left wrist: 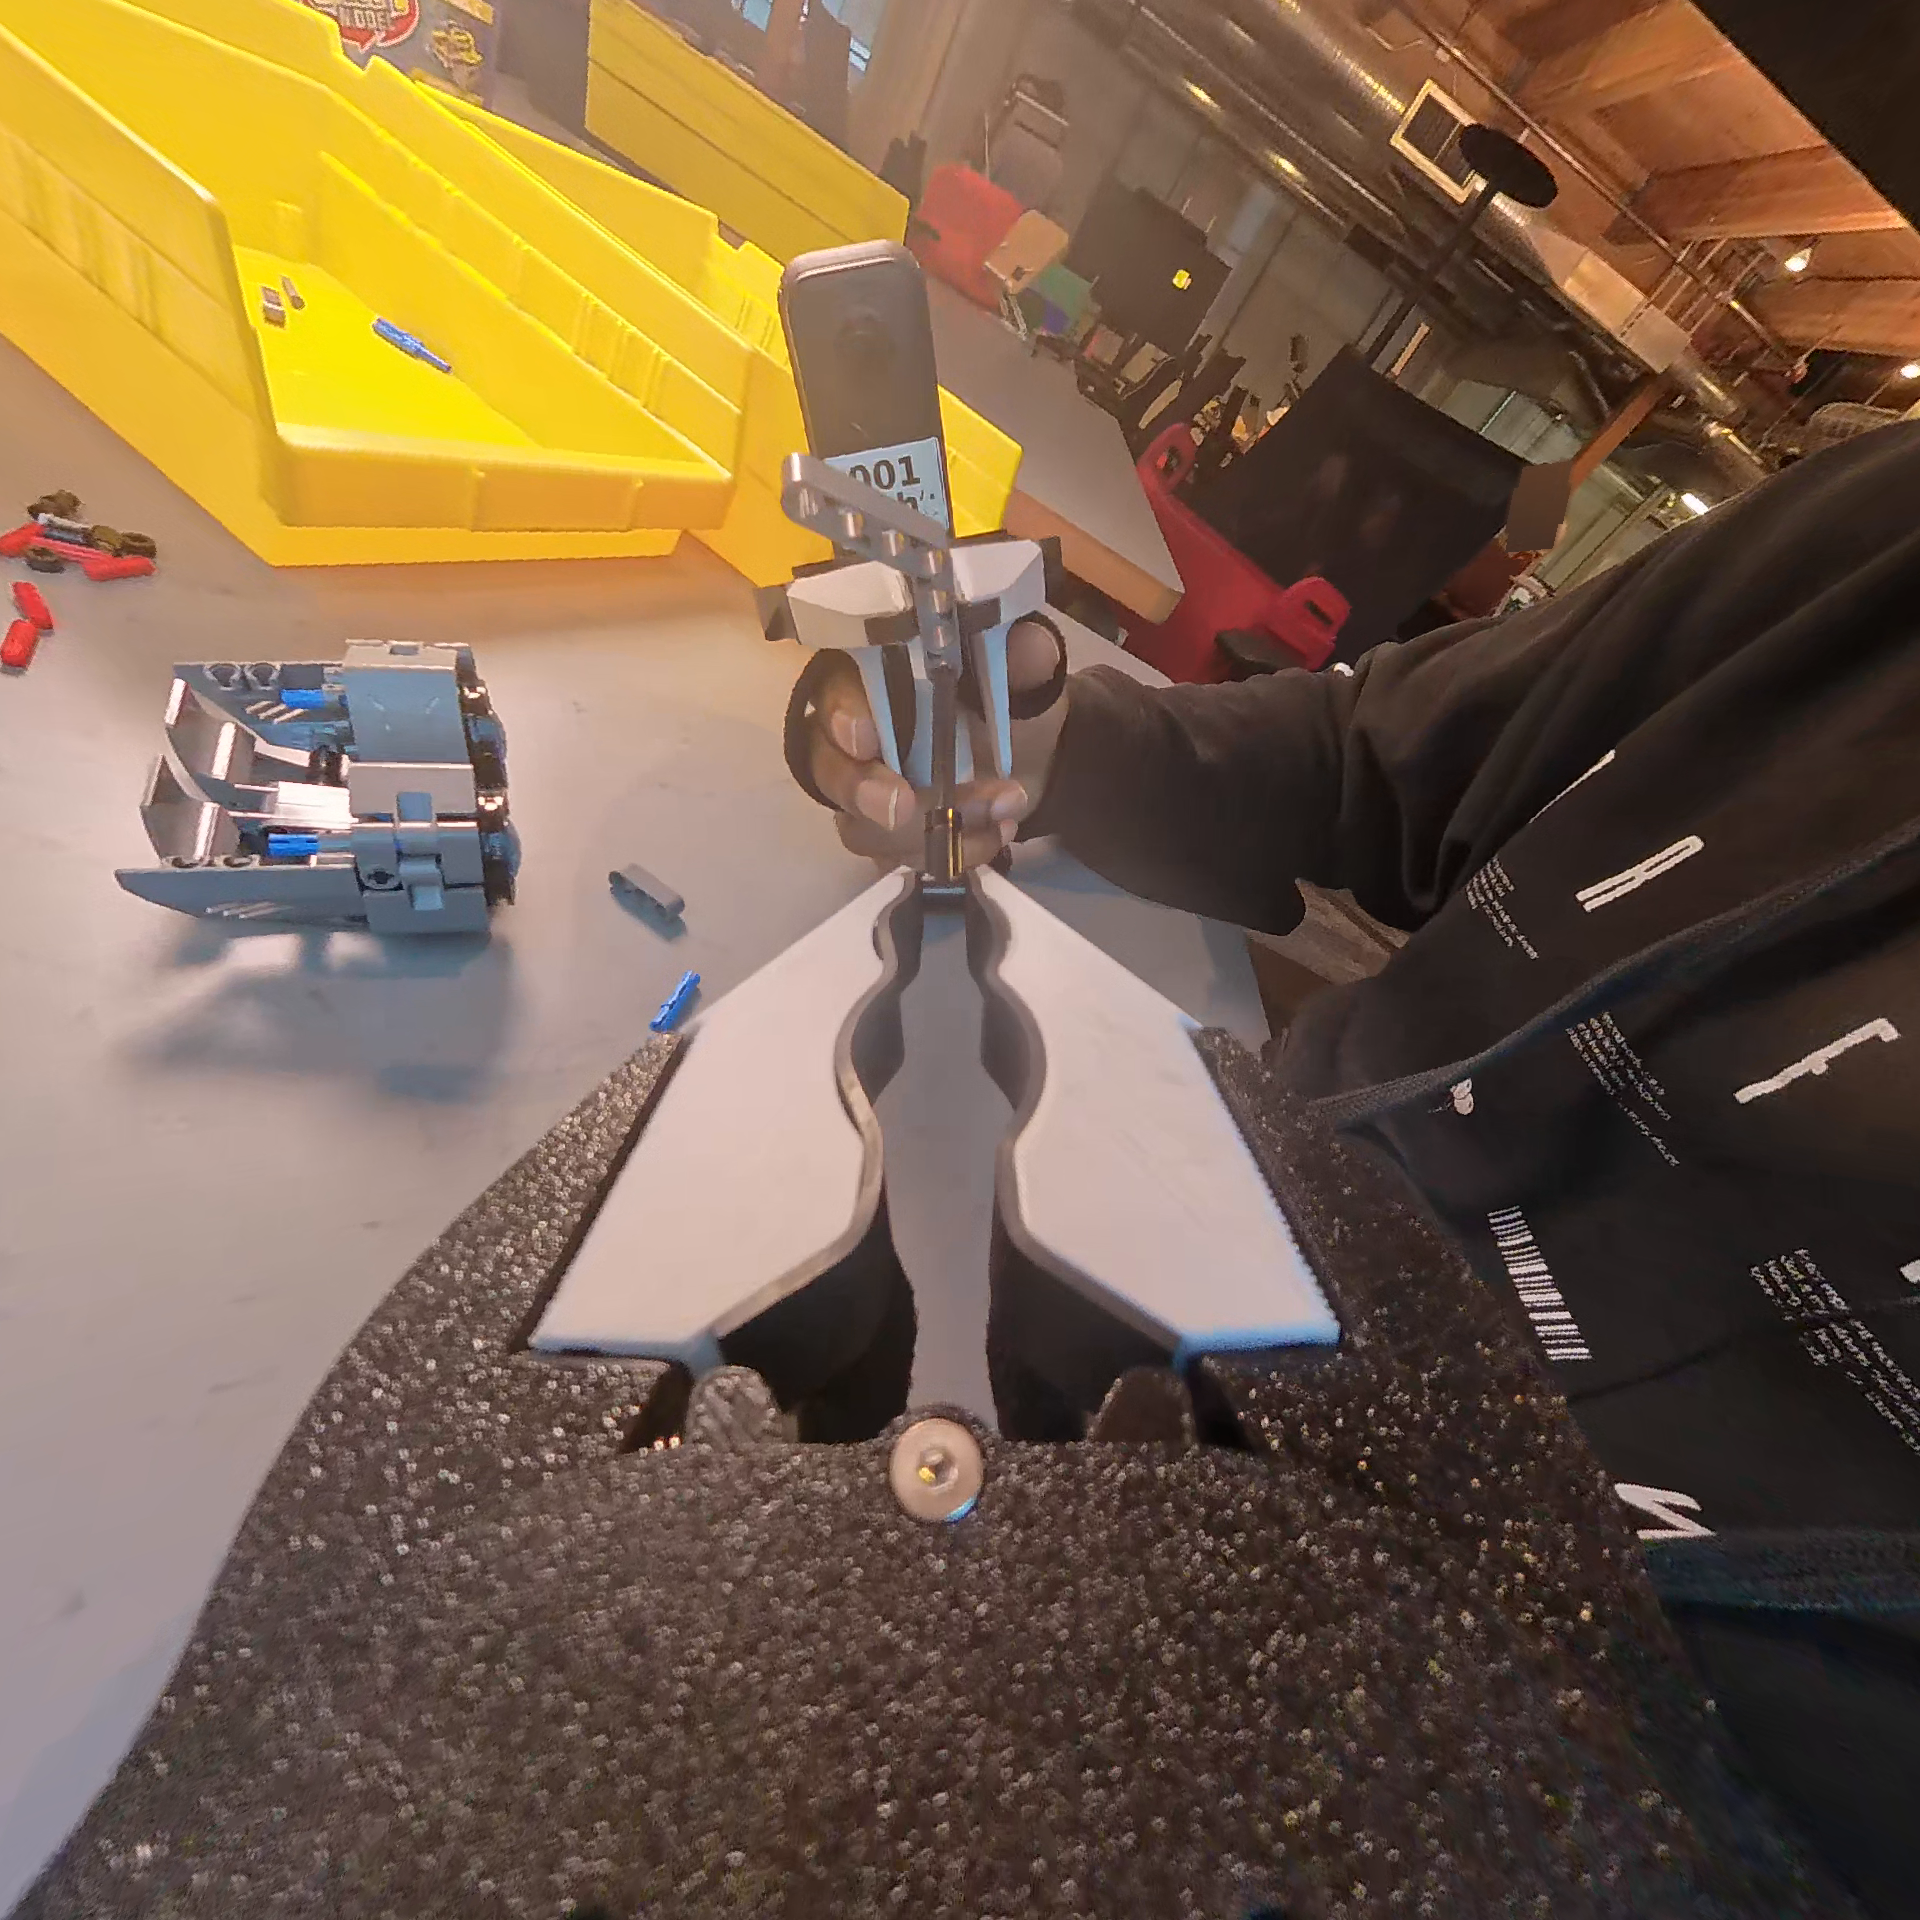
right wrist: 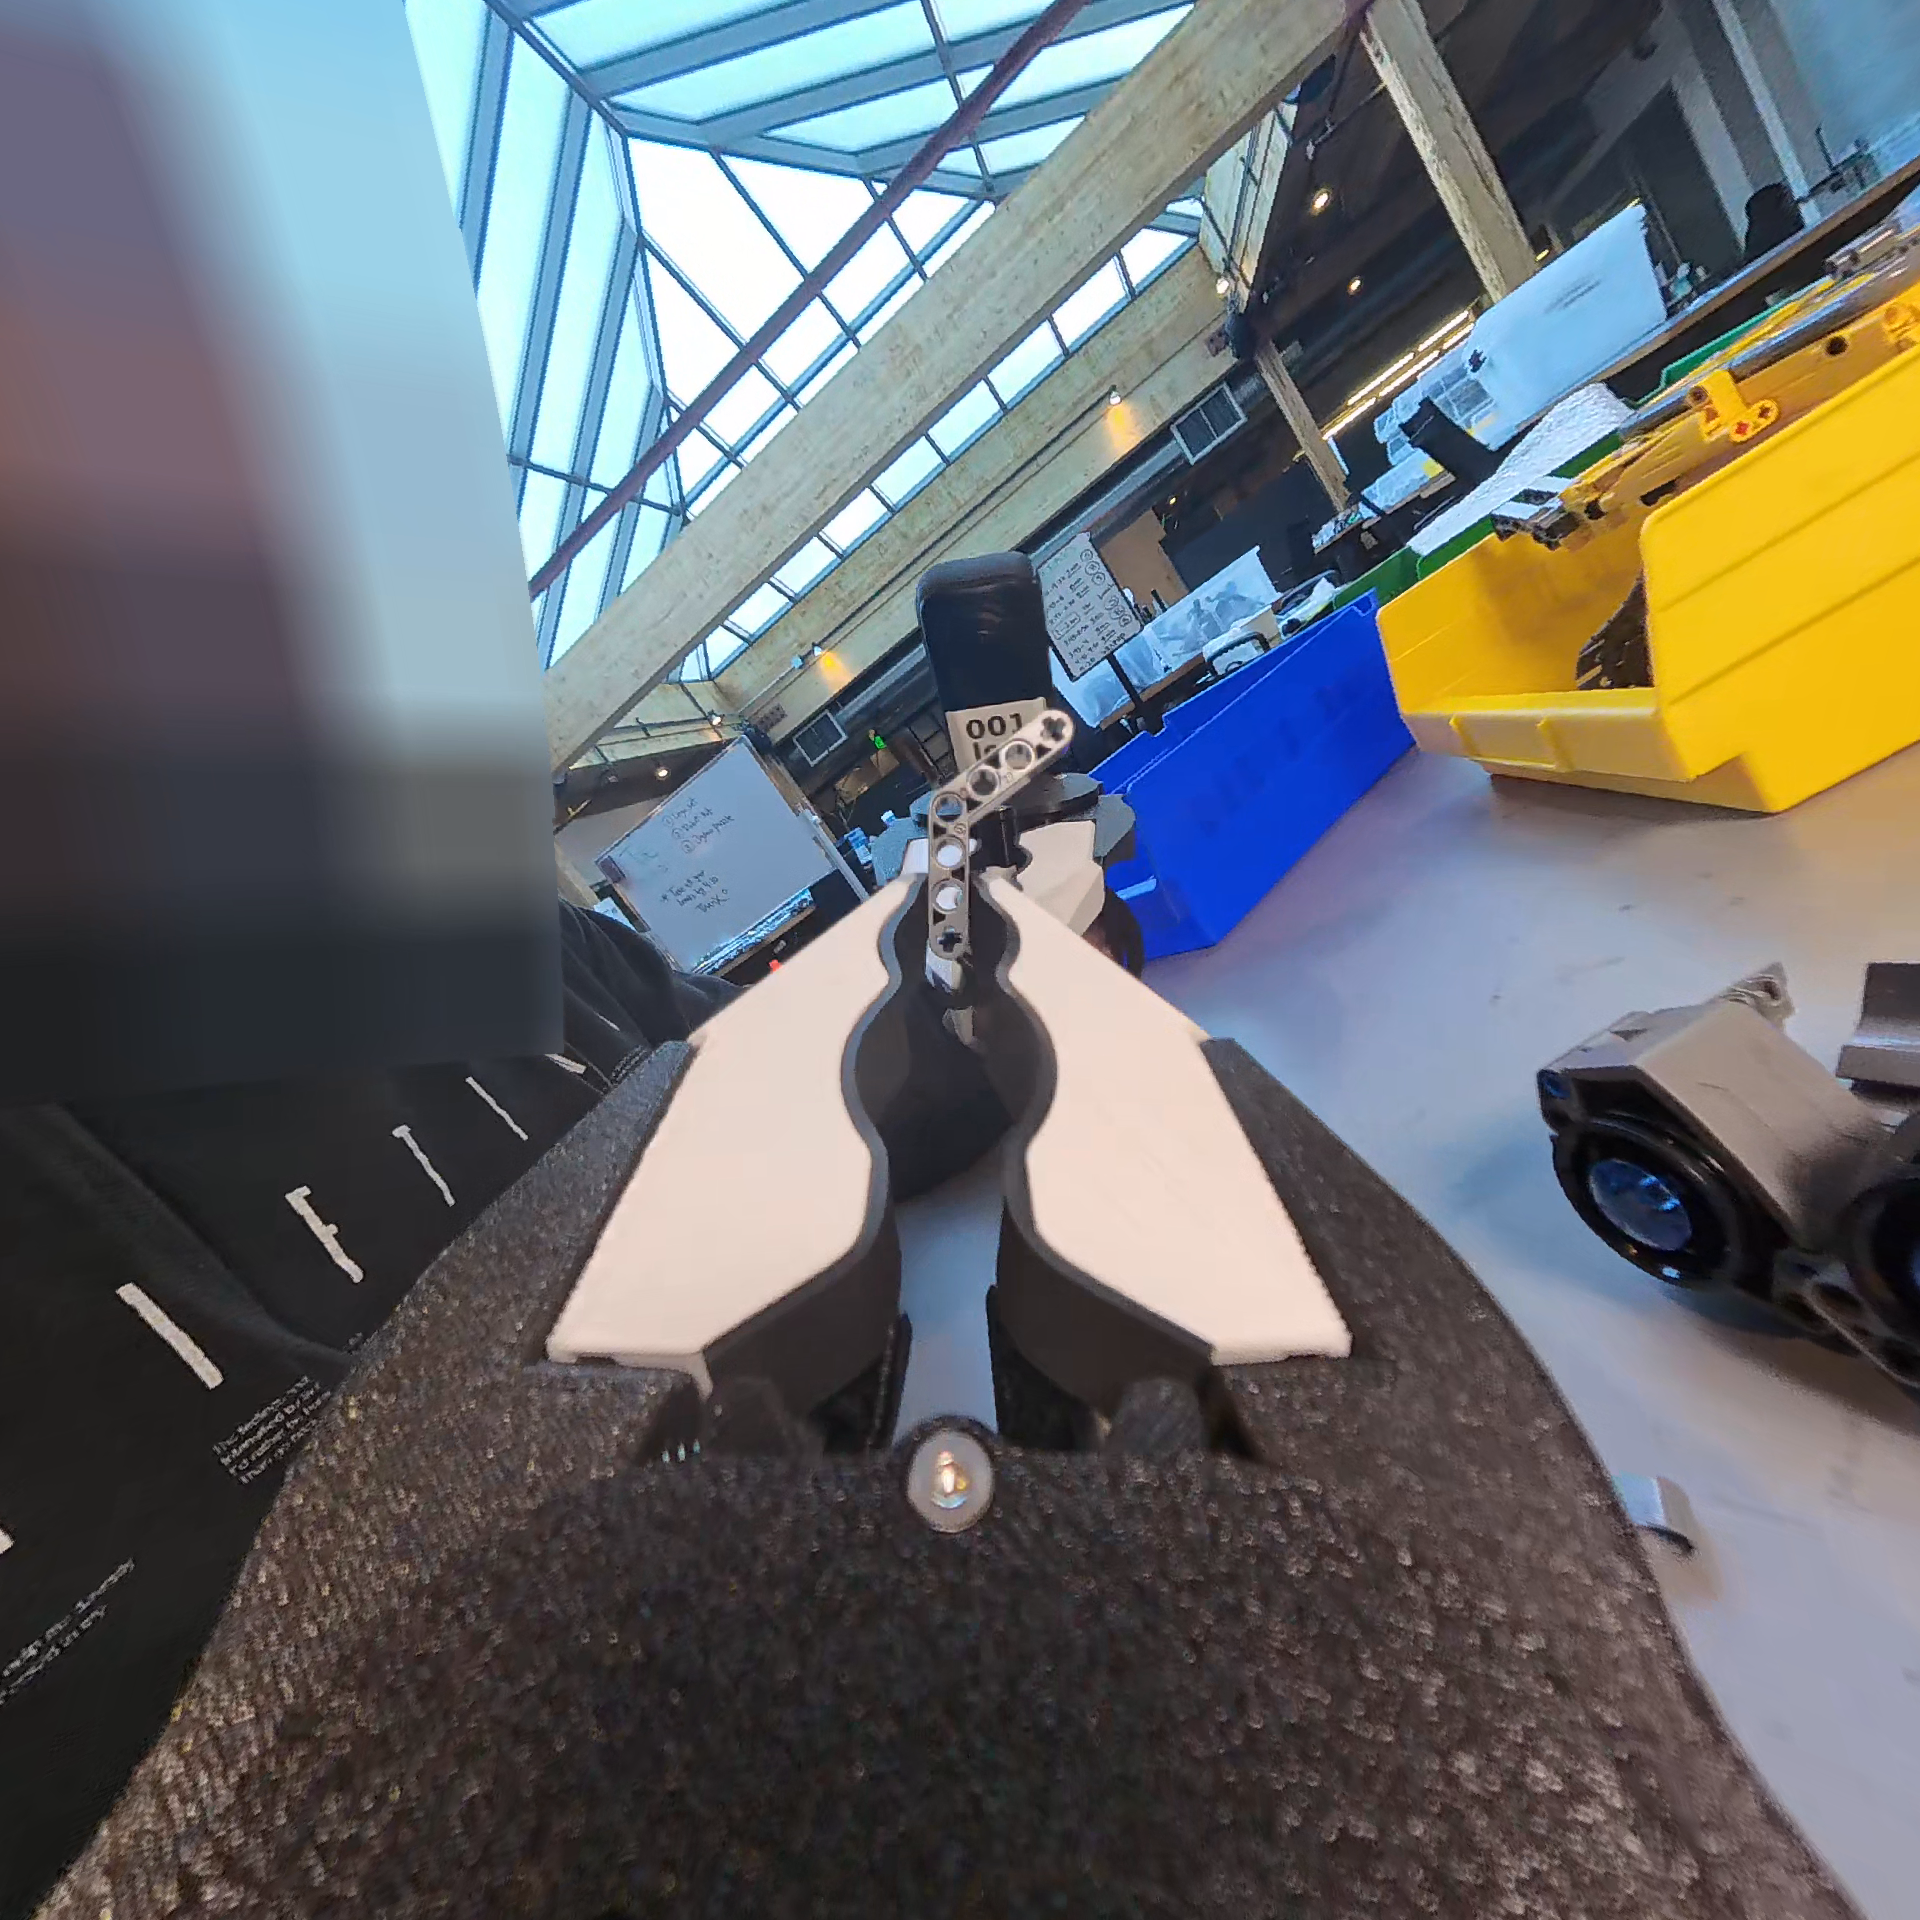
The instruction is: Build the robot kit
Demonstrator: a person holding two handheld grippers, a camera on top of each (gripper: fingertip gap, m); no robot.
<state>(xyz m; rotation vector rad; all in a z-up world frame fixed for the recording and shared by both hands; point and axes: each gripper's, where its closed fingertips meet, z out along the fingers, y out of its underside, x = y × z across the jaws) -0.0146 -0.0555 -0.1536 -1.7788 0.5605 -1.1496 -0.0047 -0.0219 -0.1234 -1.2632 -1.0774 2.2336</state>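
Left gripper (left wrist: 943,891) jaws pinch a black connector (left wrist: 945,844); right gripper (right wrist: 948,961) jaws clamp the bent grey beam (right wrist: 961,852).

yellow bins (left wrist: 499,416), grey beam (right wrist: 951,883) (holed), blue bin (right wrist: 1247,810)

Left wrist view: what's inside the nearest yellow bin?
On the yellow bin's floor lie a blue pin and two small grey pieces. Its tall left wall covers part of the floor.
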